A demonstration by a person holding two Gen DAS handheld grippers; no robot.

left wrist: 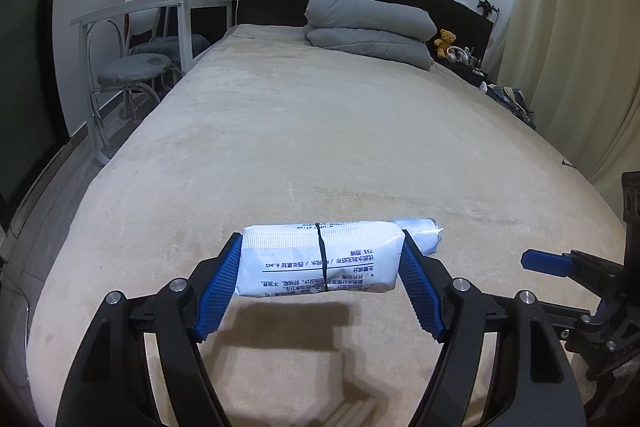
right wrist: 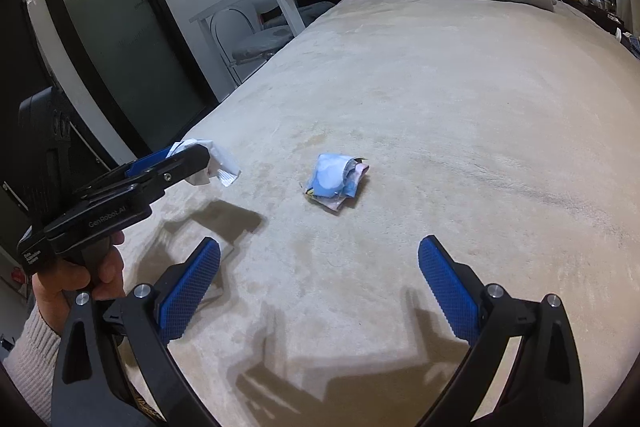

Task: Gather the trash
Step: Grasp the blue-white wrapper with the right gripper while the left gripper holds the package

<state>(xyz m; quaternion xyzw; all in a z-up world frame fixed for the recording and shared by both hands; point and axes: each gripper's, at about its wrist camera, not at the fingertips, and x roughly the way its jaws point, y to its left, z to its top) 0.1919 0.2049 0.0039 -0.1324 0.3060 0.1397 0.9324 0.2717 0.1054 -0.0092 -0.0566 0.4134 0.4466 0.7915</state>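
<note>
Left gripper (left wrist: 322,281) pinches a banded white packet (left wrist: 320,259), lifted clear of the bed (left wrist: 320,131). Right gripper (right wrist: 320,287) hovers with jaws spread. Beyond it lies a crumpled blue wrapper (right wrist: 334,179): I'd come straight down, straddle it, and close without snagging the plush cover.

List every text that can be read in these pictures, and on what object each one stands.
"GenRobot.AI": on the body of the left gripper, right wrist view.
"75%" and "0.04%": on the white packet, printed upside down among Chinese characters too small to read.
Small white label on the gripper's rear: blurred, unreadable.
</note>
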